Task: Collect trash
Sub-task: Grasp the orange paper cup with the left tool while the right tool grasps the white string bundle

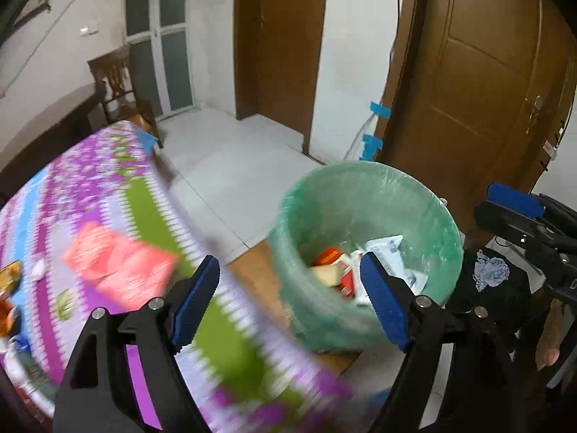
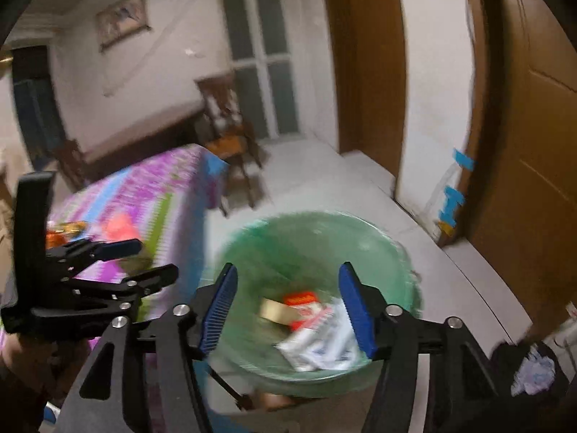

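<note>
L gripper [image 1: 288, 303] was spread wide w/ nothing between its blue pads, over the table's [image 1: 119, 187] edge beside the bin [image 1: 324, 324]. R gripper [image 2: 288, 310] was also spread, empty, above the bin. Bin, lined w/ a green bag, stood on the floor just beside the table and held a red box [image 2: 303, 301], tan box [image 2: 276, 310] and white wrappers [image 2: 324, 346]. A pink packet [image 1: 119, 263] lay on the table.

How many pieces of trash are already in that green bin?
3 that I can tell: a red packet, a tan box left of it, and a white wrapper nearest the camera, all inside the bin. More may lie hidden underneath.
</note>
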Tool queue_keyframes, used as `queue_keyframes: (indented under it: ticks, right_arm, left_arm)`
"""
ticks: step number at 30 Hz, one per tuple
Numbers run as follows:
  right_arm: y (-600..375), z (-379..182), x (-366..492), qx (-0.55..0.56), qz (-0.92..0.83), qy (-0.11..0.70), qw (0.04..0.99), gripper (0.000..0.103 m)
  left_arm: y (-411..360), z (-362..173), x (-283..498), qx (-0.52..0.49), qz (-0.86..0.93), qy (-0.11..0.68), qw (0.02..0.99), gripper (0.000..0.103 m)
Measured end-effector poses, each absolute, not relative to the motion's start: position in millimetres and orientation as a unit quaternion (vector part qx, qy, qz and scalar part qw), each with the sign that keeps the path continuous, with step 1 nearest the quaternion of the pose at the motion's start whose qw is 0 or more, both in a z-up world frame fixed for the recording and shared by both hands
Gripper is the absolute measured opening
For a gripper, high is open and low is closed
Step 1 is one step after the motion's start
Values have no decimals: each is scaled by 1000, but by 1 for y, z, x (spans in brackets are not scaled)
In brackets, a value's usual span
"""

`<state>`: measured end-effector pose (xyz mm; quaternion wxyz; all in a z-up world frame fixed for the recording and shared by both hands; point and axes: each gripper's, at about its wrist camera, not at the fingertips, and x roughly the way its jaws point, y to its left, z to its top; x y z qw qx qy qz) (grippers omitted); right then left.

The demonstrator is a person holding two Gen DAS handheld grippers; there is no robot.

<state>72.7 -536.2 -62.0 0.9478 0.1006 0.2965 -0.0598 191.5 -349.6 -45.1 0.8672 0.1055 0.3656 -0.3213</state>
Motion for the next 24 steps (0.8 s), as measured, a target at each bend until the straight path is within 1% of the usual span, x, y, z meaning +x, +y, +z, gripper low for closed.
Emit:
queue_keyframes:
  ticks: [1,3,5,11,13,16,17,20,24]
  right_arm:
    - [-523,-57,71,97,-48,289,951,65]
    - [-493,-49,70,93,-16,278,956,71]
    - [-461,-43,73,90,17,271,958,74]
    - [-381,-39,90,79,96,279,952,75]
    - [-359,-40,95,70,111,285,949,75]
    - [-329,-44,102,64,131,296,944,77]
    - [-320,-45,104,62,136,298,943,77]
    - [-306,-47,108,55,149,305,939,78]
    - [-278,-54,126,41,172,321,931,79]
  left_arm:
    - [-334,-41,187,103,-317,361,871,78]
    - [-303,-31,182,97,-304,352,880,81]
    - [-275,-23,178,90,-292,346,887,82]
    - [-171,-8,181,61,-225,339,912,84]
    - [-128,-2,190,49,-185,335,923,87]
    - [-72,4,209,34,-132,328,935,93]
    - [-60,4,215,33,-122,328,936,97]
    - [-20,-6,249,27,-88,353,931,97]
    - [-1,-30,282,38,-68,387,919,97]
